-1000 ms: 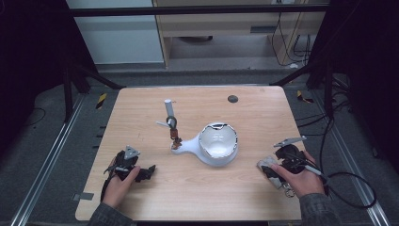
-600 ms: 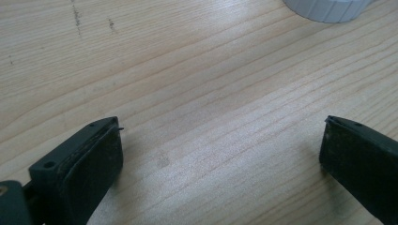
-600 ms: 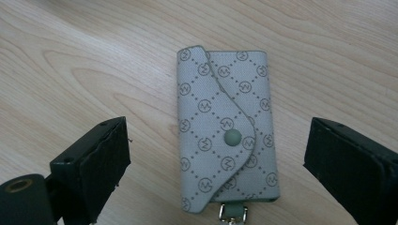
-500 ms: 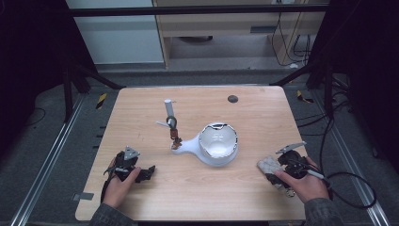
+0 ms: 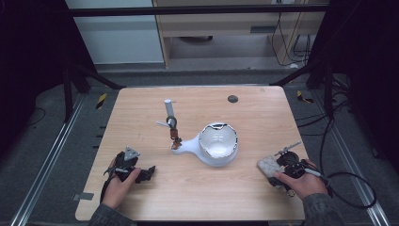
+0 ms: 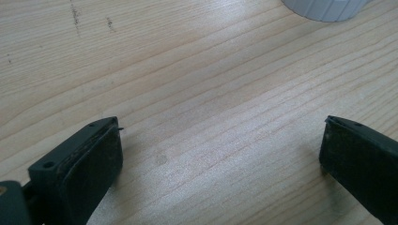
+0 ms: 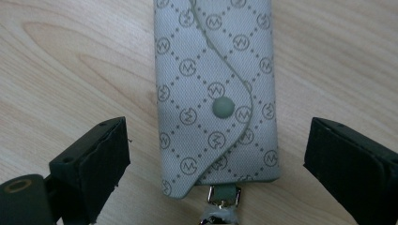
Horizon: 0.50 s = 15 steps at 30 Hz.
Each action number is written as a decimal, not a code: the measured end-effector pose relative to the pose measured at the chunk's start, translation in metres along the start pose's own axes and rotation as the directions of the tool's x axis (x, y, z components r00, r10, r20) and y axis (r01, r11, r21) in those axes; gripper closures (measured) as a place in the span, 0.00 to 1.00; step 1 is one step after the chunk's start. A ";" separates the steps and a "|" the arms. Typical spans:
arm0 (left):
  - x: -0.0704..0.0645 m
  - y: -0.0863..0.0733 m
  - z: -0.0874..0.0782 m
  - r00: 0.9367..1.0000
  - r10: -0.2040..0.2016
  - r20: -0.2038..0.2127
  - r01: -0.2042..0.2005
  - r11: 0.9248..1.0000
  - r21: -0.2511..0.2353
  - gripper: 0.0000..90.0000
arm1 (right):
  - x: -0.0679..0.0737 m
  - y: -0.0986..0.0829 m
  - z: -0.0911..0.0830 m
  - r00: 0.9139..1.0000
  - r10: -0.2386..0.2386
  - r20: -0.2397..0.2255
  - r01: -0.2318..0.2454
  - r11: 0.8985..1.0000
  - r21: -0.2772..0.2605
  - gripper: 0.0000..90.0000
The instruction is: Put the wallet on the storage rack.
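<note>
A grey monogram-print key pouch (image 7: 216, 70) with a snap button lies flat on the wooden table (image 5: 197, 197), a metal clasp at its near end. My right gripper (image 7: 218, 129) is open, one jaw on each side of the pouch, with a gap to both. In the high view the pouch (image 5: 266, 165) sits near the table's front right, at the right gripper (image 5: 273, 168). My left gripper (image 5: 148, 171) rests at the front left, open over bare wood (image 6: 220, 136).
A white bowl-shaped object with a handle (image 5: 217, 143) sits mid-table; its ribbed edge (image 6: 324, 7) shows ahead of the left gripper. A small clip stand with a grey tube (image 5: 170, 123) rises left of it. A dark disc (image 5: 232, 99) lies near the far edge.
My right hand and its gripper have shifted slightly left and toward the table's front edge, with the pouch at the jaws. The left gripper has stayed put.
</note>
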State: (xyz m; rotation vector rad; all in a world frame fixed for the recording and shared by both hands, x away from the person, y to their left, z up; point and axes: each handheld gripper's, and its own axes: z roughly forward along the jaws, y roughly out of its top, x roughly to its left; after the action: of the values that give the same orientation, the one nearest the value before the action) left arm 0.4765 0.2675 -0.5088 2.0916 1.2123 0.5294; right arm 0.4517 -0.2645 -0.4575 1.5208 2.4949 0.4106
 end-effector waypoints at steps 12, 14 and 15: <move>-0.001 0.000 0.000 1.000 -0.001 0.001 0.001 1.000 0.000 0.00 | -0.004 -0.001 0.008 1.000 0.007 -0.021 -0.007 1.000 0.022 0.14; 0.000 0.000 0.000 1.000 0.004 0.001 -0.004 1.000 0.001 0.00 | -0.004 -0.001 0.009 1.000 0.003 -0.018 -0.003 1.000 0.026 0.15; 0.000 0.000 0.000 1.000 0.005 0.002 -0.005 1.000 0.001 0.00 | -0.005 -0.002 0.010 1.000 -0.016 -0.010 0.017 1.000 0.021 0.15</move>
State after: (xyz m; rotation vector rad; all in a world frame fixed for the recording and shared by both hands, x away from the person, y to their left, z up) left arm 0.4767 0.2669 -0.5087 2.0958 1.2071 0.5294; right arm 0.4556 -0.2680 -0.4678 1.5084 2.5256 0.3912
